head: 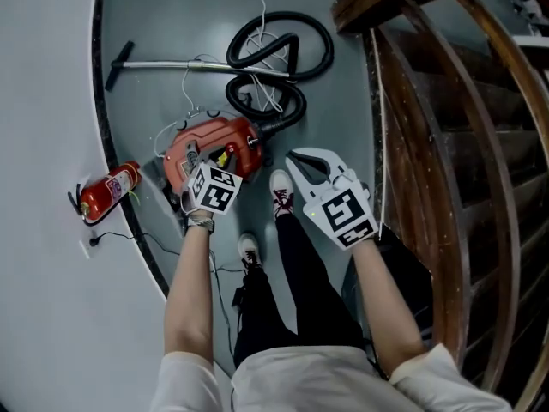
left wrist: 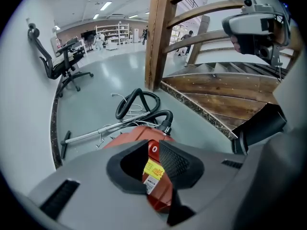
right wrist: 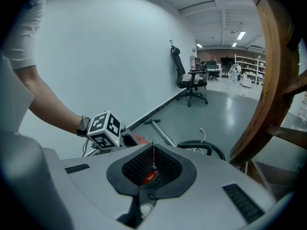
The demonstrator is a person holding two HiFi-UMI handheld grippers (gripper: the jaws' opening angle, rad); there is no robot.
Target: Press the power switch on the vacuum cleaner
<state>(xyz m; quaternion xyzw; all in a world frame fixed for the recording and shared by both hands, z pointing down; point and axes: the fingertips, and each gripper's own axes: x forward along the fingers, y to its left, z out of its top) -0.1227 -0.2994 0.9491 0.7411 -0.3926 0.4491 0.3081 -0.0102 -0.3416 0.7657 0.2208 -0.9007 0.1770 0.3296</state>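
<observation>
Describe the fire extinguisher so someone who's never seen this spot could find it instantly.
Follow the dark curved strip where pale wall meets grey floor. The fire extinguisher sits on that strip, left of the red vacuum cleaner. It is also red, but a slim cylinder with a black head.

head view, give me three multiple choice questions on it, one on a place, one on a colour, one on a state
1. Where is the fire extinguisher?
A on the stairs
B against the wall, left of the vacuum cleaner
C on the office chair
2. The vacuum cleaner's body is
A blue
B red
C yellow
3. The metal wand is
A standing upright
B clamped in a gripper
C flat on the floor

Answers: B, it sits at the wall's dark base strip; B, its shell is red; C, it stretches along the grey floor.
</observation>
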